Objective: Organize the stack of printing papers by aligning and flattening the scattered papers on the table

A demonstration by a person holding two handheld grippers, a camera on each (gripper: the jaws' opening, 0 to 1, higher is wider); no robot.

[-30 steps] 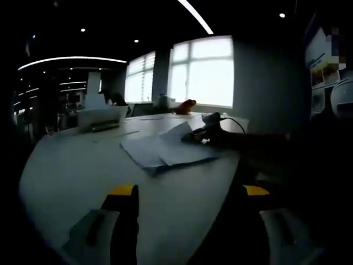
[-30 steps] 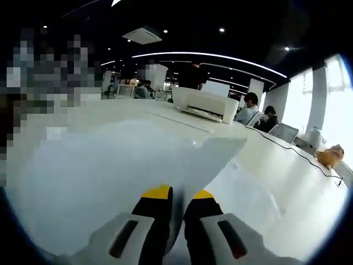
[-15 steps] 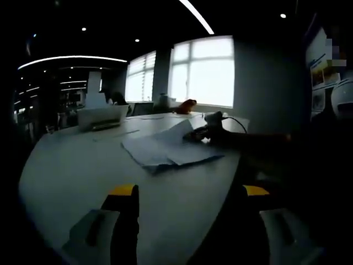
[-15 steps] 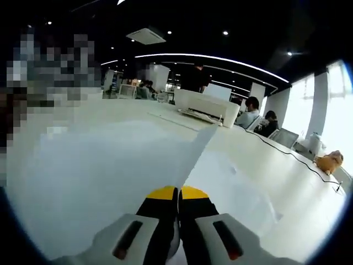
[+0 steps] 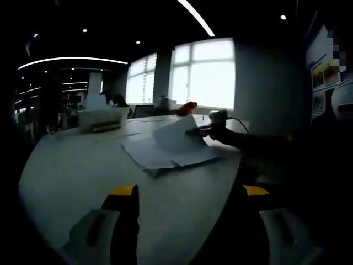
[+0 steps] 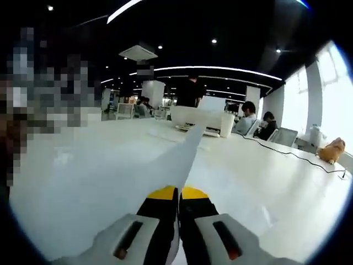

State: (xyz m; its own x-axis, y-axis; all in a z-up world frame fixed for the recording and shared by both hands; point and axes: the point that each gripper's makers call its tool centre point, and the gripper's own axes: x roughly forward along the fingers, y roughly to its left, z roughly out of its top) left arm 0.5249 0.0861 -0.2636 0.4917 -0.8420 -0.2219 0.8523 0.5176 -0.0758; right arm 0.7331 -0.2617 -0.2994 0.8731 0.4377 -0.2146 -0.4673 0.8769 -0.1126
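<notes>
Papers: a loose, fanned stack of printing papers (image 5: 165, 152) lies on the white table (image 5: 71, 171), toward its far right part in the left gripper view, the sheets askew with their edges and corners out of line.
Lifted sheet: one sheet (image 5: 177, 132) stands tilted up off the stack at its far side; in the right gripper view the same sheet (image 6: 179, 160) runs edge-on away from the jaws, rising to a point near the printer.
Right gripper: the right gripper (image 6: 177, 194) has its yellow-tipped jaws pressed together on the near edge of the lifted sheet. In the left gripper view it (image 5: 203, 131) reaches in from the right at the far side of the stack, with a dark sleeve (image 5: 253, 144) behind it.
Left gripper: the left gripper (image 5: 187, 190) hovers low over the near part of the table, jaws spread wide with nothing between them, well apart from the stack.
Printer: a white printer (image 5: 102, 117) sits on the table beyond the papers; in the right gripper view it (image 6: 207, 118) is straight ahead, past the tip of the sheet.
Cable: a dark cable (image 6: 292, 155) trails across the table on the right.
Orange object: a small orange thing (image 6: 330, 150) rests near the window; what it is I cannot tell.
People: several seated people (image 6: 249, 117) are at desks in the background.
Windows: bright windows (image 5: 203, 72) light the far wall.
</notes>
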